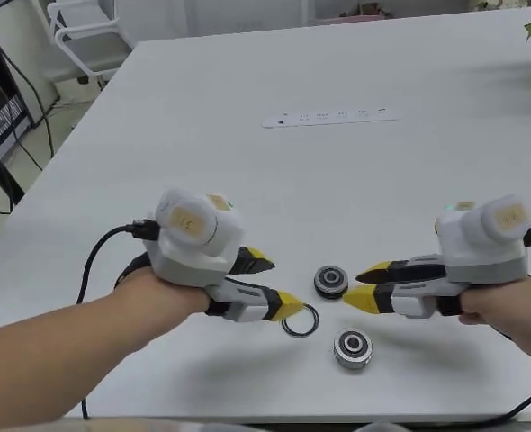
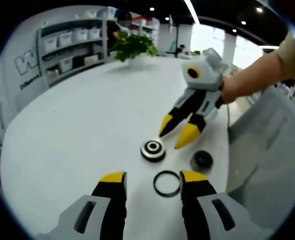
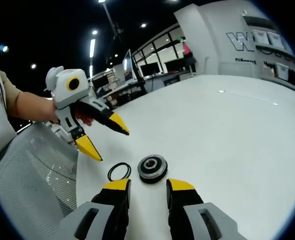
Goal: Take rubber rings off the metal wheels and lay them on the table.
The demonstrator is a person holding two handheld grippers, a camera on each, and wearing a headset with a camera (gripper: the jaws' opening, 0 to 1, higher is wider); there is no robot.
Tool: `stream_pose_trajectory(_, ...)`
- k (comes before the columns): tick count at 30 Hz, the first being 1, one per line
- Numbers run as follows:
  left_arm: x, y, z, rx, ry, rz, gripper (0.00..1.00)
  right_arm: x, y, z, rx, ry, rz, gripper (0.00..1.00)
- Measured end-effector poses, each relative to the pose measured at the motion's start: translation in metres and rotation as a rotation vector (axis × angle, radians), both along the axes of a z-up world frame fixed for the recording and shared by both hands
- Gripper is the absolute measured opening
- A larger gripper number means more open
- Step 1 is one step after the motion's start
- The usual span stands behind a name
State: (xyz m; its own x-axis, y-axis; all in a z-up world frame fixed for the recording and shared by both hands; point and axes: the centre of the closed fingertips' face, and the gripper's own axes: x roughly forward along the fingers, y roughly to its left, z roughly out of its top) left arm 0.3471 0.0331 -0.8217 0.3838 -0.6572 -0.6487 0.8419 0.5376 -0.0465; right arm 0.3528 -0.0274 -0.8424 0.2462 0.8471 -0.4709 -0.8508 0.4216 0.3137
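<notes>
1. Near the front edge of the white table (image 1: 247, 135), one loose black rubber ring (image 1: 300, 321) lies flat, free of both wheels.
2. My left gripper (image 1: 281, 285) is just beside that ring. Its jaws are spread wide with nothing between them. In the left gripper view the ring lies on the table between my two yellow tips.
3. My right gripper (image 1: 357, 286) points toward the left one, tips near but not touching. Its jaws are also parted and hold nothing.
4. Between the two grippers the farther metal wheel (image 1: 331, 281) lies flat on the table and shows a dark outer band. In the right gripper view it is just ahead of my jaws.
5. Closer to me, the nearer metal wheel (image 1: 353, 347) lies flat just right of the ring, apart from it. Its edge looks lighter and grey.
6. Further up the table a white power strip (image 1: 330, 117) lies well apart from all of this.
</notes>
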Motion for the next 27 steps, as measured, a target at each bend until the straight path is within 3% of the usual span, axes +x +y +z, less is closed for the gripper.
stream_pose_trajectory(27,0.023,-0.038,-0.012,-0.028,0.018,-0.017,0.33,0.005,-0.002,-0.007,-0.018,-0.035,0.012,0.3)
